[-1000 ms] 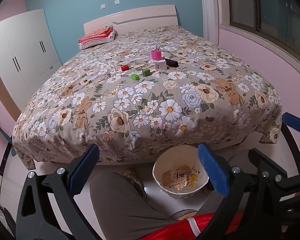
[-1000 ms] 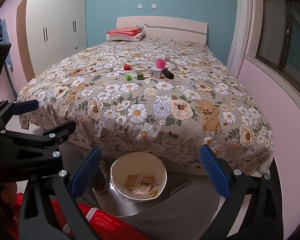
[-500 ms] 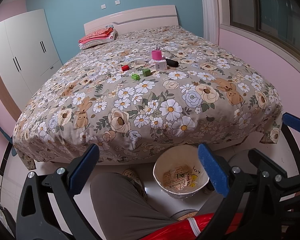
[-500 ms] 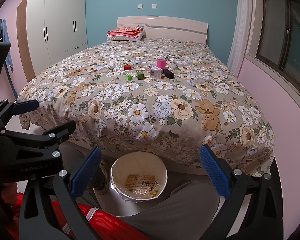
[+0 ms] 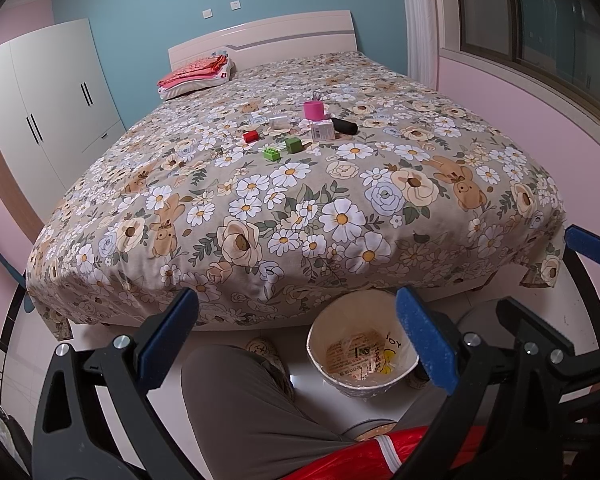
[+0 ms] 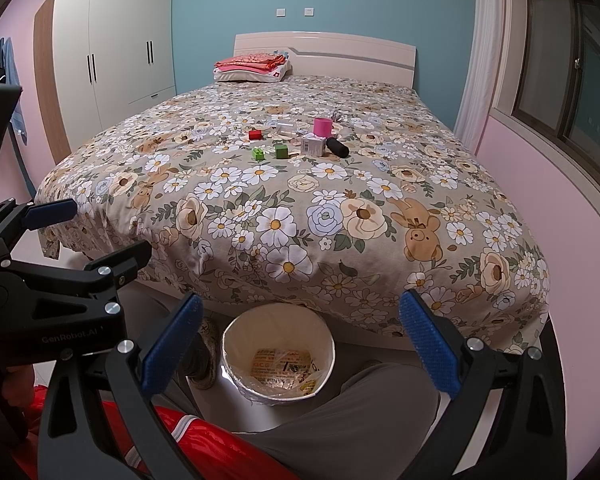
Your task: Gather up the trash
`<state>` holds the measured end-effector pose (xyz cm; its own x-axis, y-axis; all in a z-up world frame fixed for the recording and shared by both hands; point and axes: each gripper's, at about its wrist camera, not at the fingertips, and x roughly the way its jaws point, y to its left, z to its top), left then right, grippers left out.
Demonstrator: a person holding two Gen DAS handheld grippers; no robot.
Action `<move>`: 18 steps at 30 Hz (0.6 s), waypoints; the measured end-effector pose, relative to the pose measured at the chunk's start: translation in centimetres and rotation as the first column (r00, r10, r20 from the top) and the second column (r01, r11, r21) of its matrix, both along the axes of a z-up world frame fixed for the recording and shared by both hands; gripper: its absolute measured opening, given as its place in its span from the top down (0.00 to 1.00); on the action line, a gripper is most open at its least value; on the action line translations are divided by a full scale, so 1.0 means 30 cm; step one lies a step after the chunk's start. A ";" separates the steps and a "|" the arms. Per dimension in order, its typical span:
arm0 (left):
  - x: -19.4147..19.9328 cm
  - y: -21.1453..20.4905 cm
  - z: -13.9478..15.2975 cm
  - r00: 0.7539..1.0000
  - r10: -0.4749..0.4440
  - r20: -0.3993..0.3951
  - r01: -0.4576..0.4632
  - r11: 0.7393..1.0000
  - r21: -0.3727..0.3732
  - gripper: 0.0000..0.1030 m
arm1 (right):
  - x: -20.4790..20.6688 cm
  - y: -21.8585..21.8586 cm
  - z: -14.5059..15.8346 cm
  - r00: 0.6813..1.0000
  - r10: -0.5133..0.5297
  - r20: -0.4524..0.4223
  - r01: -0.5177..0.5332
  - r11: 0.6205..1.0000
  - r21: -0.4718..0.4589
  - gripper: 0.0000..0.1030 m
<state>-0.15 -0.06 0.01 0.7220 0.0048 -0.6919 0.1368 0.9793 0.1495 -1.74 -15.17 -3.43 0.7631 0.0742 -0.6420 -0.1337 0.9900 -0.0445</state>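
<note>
A cream waste bin (image 5: 360, 348) (image 6: 278, 356) with paper scraps inside stands on the floor at the foot of the bed. On the flowered bedspread, far ahead, lie a pink cup (image 5: 314, 111) (image 6: 322, 126), a small white box (image 5: 323, 131) (image 6: 313, 145), a black cylinder (image 5: 344, 125) (image 6: 337, 147), a clear plastic piece (image 5: 280, 122), two green blocks (image 5: 293, 145) (image 6: 281, 151) and a red block (image 5: 251, 136) (image 6: 255, 134). My left gripper (image 5: 296, 336) is open and empty above the floor by the bin. My right gripper (image 6: 300, 344) is open and empty over the bin.
The bed (image 5: 300, 200) fills the middle of both views. A white wardrobe (image 6: 116, 56) stands at the left, a window wall (image 6: 560, 140) at the right. Folded red cloth on a pillow (image 6: 252, 66) lies by the headboard. The person's grey-trousered knees (image 5: 252, 412) sit below the grippers.
</note>
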 end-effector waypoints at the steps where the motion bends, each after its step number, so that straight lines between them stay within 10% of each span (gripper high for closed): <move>1: 0.001 0.000 0.000 1.000 0.000 0.000 0.000 1.000 -0.001 0.07 | 0.000 0.000 0.000 1.000 0.000 0.000 0.000 1.000 0.001 0.03; 18: 0.000 0.000 0.000 1.000 0.000 0.001 0.000 1.000 -0.001 0.07 | 0.000 0.002 -0.006 1.000 0.000 0.000 0.000 1.000 0.000 0.03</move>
<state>-0.16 -0.07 0.01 0.7224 0.0042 -0.6915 0.1370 0.9793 0.1491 -1.75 -15.11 -3.61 0.7632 0.0746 -0.6419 -0.1339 0.9900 -0.0441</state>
